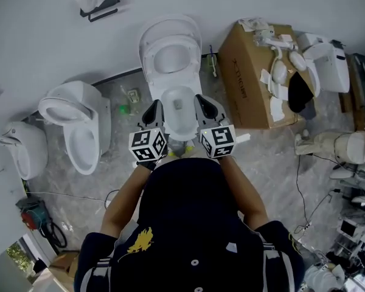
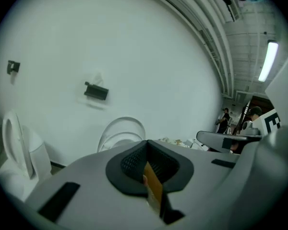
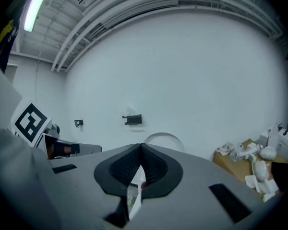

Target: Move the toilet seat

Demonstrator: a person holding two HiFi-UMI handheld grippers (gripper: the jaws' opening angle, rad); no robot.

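White oval plastic toilet seat (image 1: 170,32) stands raised against the wall, upper centre of the head view. Left gripper (image 1: 153,107) and right gripper (image 1: 204,102) flank the white ceramic bowl (image 1: 181,90) below it, frame centre. Both grippers' jaws are closed together on nothing.

The light is even and fairly bright. A ceiling tube lamp (image 2: 268,61) glares above and to the right of the white wall (image 2: 134,47), which looks pale, slightly washed and free of hard shadows. Both gripper views bend strongly and turn black at the corners. Below the wall, the left gripper (image 2: 145,158) and right gripper (image 3: 140,163) are dim and soft. The head view is sharp, with faint shadows.
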